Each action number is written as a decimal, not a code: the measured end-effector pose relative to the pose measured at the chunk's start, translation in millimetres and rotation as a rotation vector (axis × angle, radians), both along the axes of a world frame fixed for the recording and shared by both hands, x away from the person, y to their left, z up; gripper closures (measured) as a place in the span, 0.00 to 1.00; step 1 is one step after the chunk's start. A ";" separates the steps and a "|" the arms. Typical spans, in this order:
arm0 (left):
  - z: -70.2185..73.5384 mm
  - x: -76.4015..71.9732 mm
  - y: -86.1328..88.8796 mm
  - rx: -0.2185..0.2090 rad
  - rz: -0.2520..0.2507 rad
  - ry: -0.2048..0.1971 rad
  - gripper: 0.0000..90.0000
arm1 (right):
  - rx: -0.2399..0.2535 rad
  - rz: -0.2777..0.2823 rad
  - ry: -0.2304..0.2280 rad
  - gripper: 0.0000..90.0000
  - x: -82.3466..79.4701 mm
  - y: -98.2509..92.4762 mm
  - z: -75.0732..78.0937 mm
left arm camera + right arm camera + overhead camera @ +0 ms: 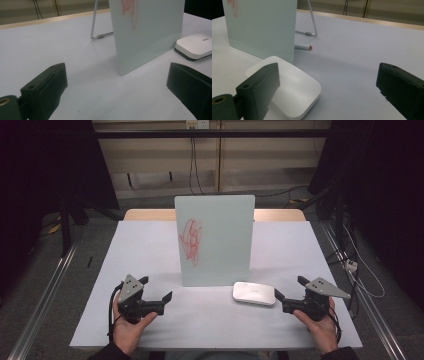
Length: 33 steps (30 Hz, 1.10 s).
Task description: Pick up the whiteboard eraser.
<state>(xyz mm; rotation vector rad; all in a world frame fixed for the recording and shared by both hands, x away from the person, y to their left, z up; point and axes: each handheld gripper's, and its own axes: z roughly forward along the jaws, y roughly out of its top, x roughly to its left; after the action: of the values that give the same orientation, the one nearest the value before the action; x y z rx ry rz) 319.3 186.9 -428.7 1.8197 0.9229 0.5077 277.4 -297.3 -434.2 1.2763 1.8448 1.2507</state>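
A pale glass board (215, 240) stands upright mid-table with a red scribble (191, 240) on its face. A flat white eraser block (254, 293) lies at the board's front right corner. My left gripper (157, 288) rests on the table in front of the board's left side, open with nothing between its jaws (117, 85). My right gripper (290, 287) sits just right of the eraser, open and holding nothing (328, 87). In the right gripper view the eraser (294, 92) lies by the left jaw, and a red-tipped marker (303, 46) lies behind the board (262, 25).
The light grey table cover (150, 250) ends near my hands at the front. A wire stand (95, 25) props the board from behind. Cables and metal rails lie on the floor to both sides.
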 end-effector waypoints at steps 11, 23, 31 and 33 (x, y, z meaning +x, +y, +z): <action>-1.0 6.0 3.5 -0.019 -0.005 0.048 0.05 | 0.012 0.053 0.054 0.10 1.0 -2.4 -0.4; 0.8 1.4 3.7 -0.036 -0.017 0.048 0.05 | 0.000 0.180 0.143 0.08 6.3 8.5 -0.1; -0.5 -1.6 0.1 -0.037 -0.047 0.074 0.05 | -0.084 0.282 0.170 0.12 14.6 22.3 6.0; -0.4 -1.3 -0.7 -0.029 -0.048 0.074 0.05 | -0.100 0.297 0.183 0.12 17.3 24.4 6.7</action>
<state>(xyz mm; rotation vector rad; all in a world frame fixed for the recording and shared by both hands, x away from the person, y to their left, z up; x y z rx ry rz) 317.9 186.2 -429.0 1.8400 0.9293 0.3967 294.7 -272.9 -427.5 1.1240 2.2647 1.2032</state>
